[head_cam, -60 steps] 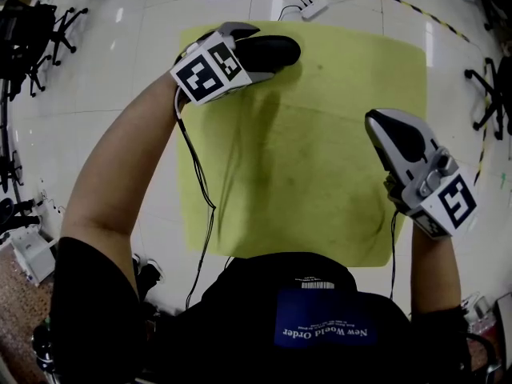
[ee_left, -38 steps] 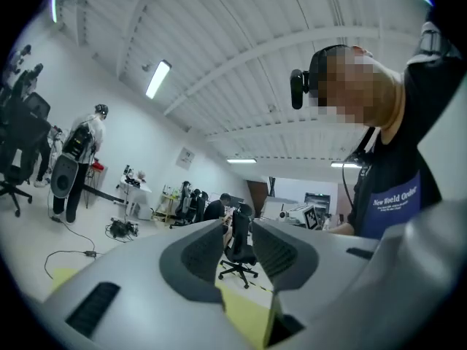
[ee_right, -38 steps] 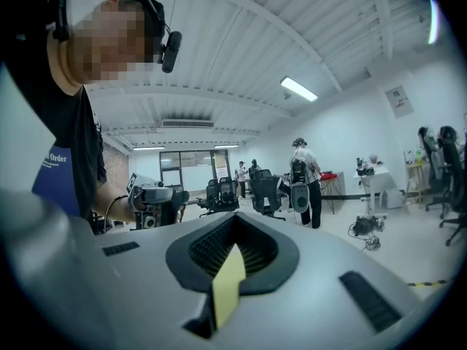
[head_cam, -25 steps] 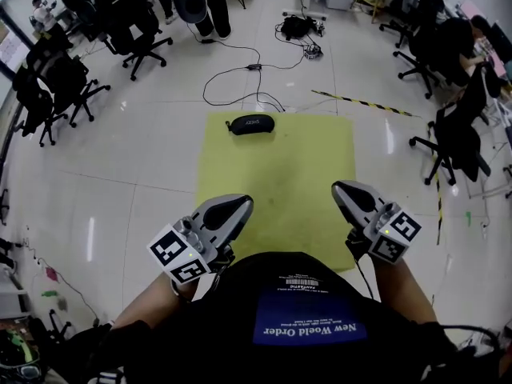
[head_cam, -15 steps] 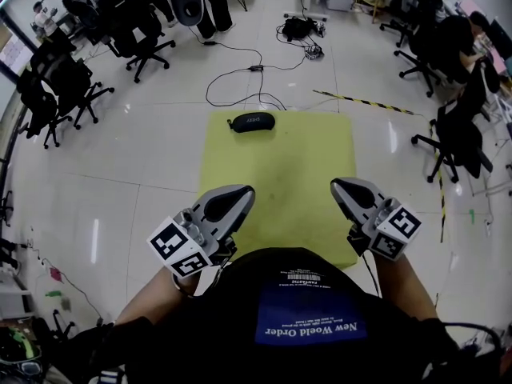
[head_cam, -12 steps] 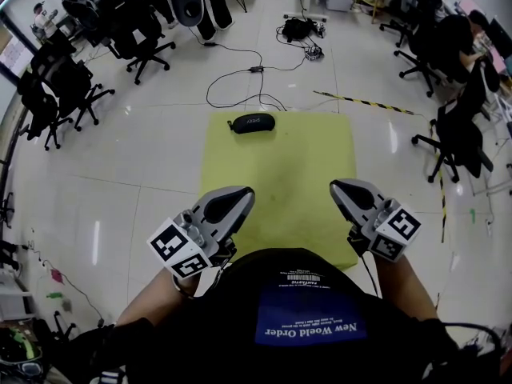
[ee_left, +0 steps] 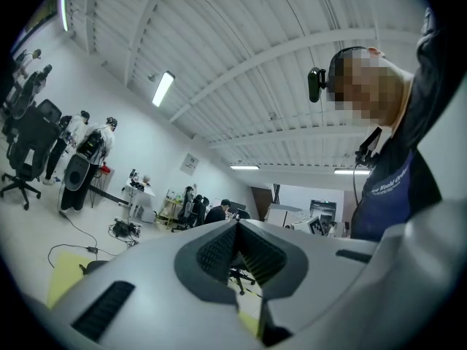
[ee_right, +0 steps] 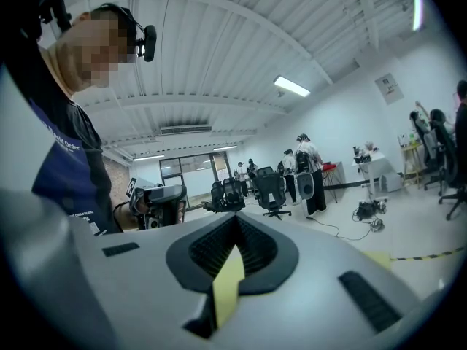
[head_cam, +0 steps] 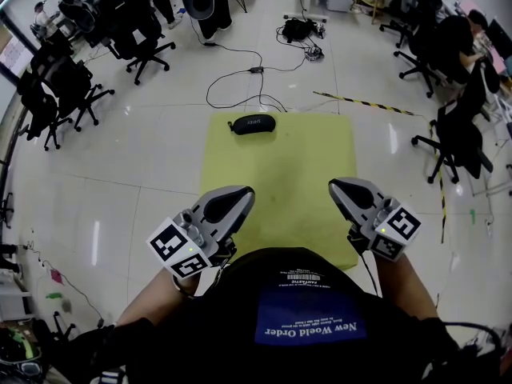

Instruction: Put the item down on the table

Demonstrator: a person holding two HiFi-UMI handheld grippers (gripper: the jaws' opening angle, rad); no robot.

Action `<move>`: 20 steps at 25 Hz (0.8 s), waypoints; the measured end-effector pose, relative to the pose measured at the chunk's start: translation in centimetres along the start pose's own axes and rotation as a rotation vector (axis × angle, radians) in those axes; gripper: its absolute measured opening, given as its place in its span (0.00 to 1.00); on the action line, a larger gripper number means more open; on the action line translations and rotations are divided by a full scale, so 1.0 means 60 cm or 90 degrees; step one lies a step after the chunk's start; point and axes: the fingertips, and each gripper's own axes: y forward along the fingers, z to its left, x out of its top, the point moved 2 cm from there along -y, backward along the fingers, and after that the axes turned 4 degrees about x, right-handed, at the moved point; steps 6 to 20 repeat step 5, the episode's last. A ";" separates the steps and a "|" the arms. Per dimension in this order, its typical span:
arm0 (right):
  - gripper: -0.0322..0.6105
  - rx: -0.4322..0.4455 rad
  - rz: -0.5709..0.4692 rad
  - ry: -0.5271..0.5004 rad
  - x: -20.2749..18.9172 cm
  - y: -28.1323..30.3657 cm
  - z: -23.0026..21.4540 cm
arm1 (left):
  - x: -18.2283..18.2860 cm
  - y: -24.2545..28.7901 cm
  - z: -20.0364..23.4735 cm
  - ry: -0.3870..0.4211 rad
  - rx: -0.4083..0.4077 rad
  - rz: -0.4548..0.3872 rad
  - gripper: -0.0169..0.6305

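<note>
A black zipped case [head_cam: 252, 123] lies flat at the far left corner of the yellow-green table [head_cam: 296, 174]; nothing touches it. My left gripper [head_cam: 233, 200] hangs over the table's near left edge, close to the person's body, jaws shut and empty. My right gripper [head_cam: 344, 189] hangs over the near right edge, also shut and empty. In the left gripper view the jaws [ee_left: 235, 228] meet, and the case [ee_left: 91, 267] shows small and far off at the lower left. In the right gripper view the jaw tips [ee_right: 237, 221] meet, with a slit of yellow table behind them.
Black office chairs [head_cam: 68, 82] stand at the far left and more chairs [head_cam: 460, 138] at the right. Cables [head_cam: 240, 82] trail over the white floor beyond the table. A striped tape line [head_cam: 364, 102] runs past the far right corner. People stand in the background.
The left gripper, earlier at the case on the far left of the table, has drawn back to the body. The case stays on the table. Over the last second both grippers barely moved.
</note>
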 end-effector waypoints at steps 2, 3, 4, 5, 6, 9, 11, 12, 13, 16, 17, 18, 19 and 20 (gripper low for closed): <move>0.03 0.004 0.004 -0.014 -0.001 0.000 0.000 | 0.002 0.000 0.001 0.002 -0.002 0.002 0.04; 0.03 0.006 0.005 -0.018 -0.001 0.001 0.000 | 0.004 0.000 0.003 0.003 -0.003 0.001 0.04; 0.03 0.007 0.005 -0.021 -0.001 0.001 0.000 | 0.007 -0.001 0.004 0.004 -0.003 0.001 0.04; 0.03 0.008 0.005 -0.024 0.000 0.002 0.000 | 0.009 -0.001 0.005 0.004 -0.004 0.000 0.04; 0.03 0.008 0.005 -0.024 0.000 0.002 0.000 | 0.009 -0.001 0.005 0.004 -0.004 0.000 0.04; 0.03 0.008 0.005 -0.024 0.000 0.002 0.000 | 0.009 -0.001 0.005 0.004 -0.004 0.000 0.04; 0.03 0.008 0.005 -0.024 0.000 0.002 0.000 | 0.009 -0.001 0.005 0.004 -0.004 0.000 0.04; 0.03 0.008 0.005 -0.024 0.000 0.002 0.000 | 0.009 -0.001 0.005 0.004 -0.004 0.000 0.04; 0.03 0.008 0.005 -0.024 0.000 0.002 0.000 | 0.009 -0.001 0.005 0.004 -0.004 0.000 0.04; 0.03 0.008 0.005 -0.024 0.000 0.002 0.000 | 0.009 -0.001 0.005 0.004 -0.004 0.000 0.04; 0.03 0.008 0.005 -0.024 0.000 0.002 0.000 | 0.009 -0.001 0.005 0.004 -0.004 0.000 0.04; 0.03 0.008 0.005 -0.024 0.000 0.002 0.000 | 0.009 -0.001 0.005 0.004 -0.004 0.000 0.04; 0.03 0.008 0.005 -0.024 0.000 0.002 0.000 | 0.009 -0.001 0.005 0.004 -0.004 0.000 0.04; 0.03 0.008 0.005 -0.024 0.000 0.002 0.000 | 0.009 -0.001 0.005 0.004 -0.004 0.000 0.04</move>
